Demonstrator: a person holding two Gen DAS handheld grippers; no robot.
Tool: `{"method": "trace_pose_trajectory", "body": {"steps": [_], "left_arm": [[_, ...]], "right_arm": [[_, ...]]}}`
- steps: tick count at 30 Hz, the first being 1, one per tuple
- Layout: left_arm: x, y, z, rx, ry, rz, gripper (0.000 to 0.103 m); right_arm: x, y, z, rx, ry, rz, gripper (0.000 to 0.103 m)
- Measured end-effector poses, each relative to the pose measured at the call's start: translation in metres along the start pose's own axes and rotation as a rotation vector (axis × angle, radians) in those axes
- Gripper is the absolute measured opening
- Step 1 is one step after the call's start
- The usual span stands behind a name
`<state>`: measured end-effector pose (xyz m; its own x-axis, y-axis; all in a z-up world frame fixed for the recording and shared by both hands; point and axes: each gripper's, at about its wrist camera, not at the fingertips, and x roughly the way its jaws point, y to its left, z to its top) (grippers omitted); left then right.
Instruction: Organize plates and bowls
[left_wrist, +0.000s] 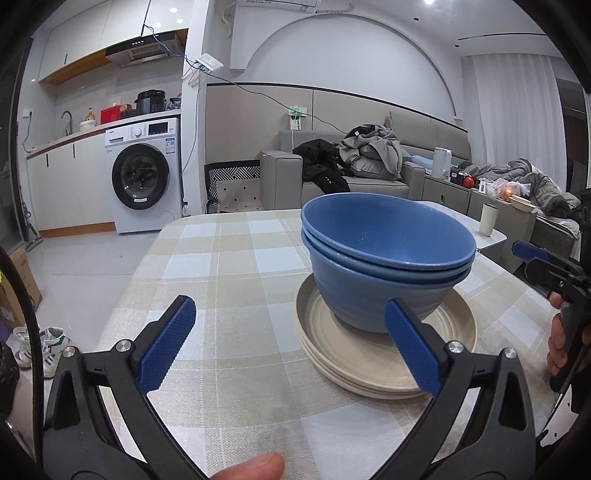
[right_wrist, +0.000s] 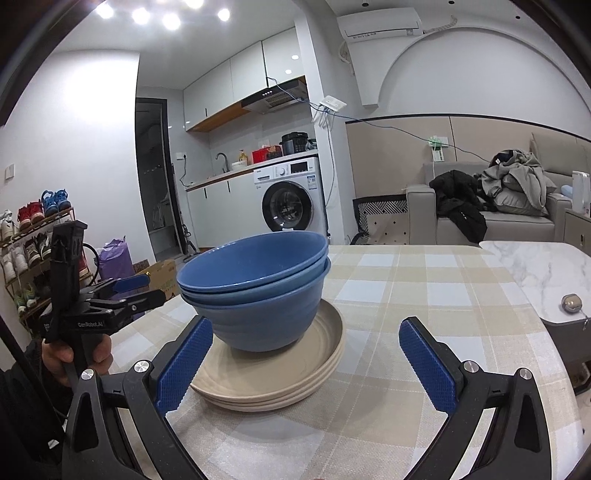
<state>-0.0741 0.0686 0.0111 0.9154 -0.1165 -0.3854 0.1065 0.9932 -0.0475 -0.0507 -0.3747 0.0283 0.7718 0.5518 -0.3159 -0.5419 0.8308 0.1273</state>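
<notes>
Beside stacked bowls (left_wrist: 384, 258), spread left gripper (left_wrist: 291, 347)

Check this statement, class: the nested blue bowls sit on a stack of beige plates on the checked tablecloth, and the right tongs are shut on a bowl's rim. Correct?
Not quite. The right tongs are open and hold nothing, as the right wrist view shows. The nested blue bowls do sit on the stack of beige plates on the checked tablecloth.

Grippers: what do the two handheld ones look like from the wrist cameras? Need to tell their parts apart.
Both the left gripper and the right gripper have black plastic arms with silver screws, ending in blue fingers with a knurled, dotted texture. In the right wrist view, the left gripper's black body carries white "GenRobot.AI" lettering. A black cable runs along the left edge. A dark sleeve shows.
</notes>
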Motion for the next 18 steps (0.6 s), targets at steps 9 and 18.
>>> {"method": "trace_pose_trajectory", "body": {"steps": [9, 18], "left_arm": [[0.0, 0.005, -0.004, -0.018, -0.015, -0.013, 0.102], [0.0, 0.005, -0.005, -0.021, -0.017, -0.014, 0.102]], "right_arm": [[0.001, 0.005, 0.0, -0.028, -0.003, -0.006, 0.103], [0.002, 0.014, -0.001, -0.074, -0.006, -0.005, 0.103]]}}
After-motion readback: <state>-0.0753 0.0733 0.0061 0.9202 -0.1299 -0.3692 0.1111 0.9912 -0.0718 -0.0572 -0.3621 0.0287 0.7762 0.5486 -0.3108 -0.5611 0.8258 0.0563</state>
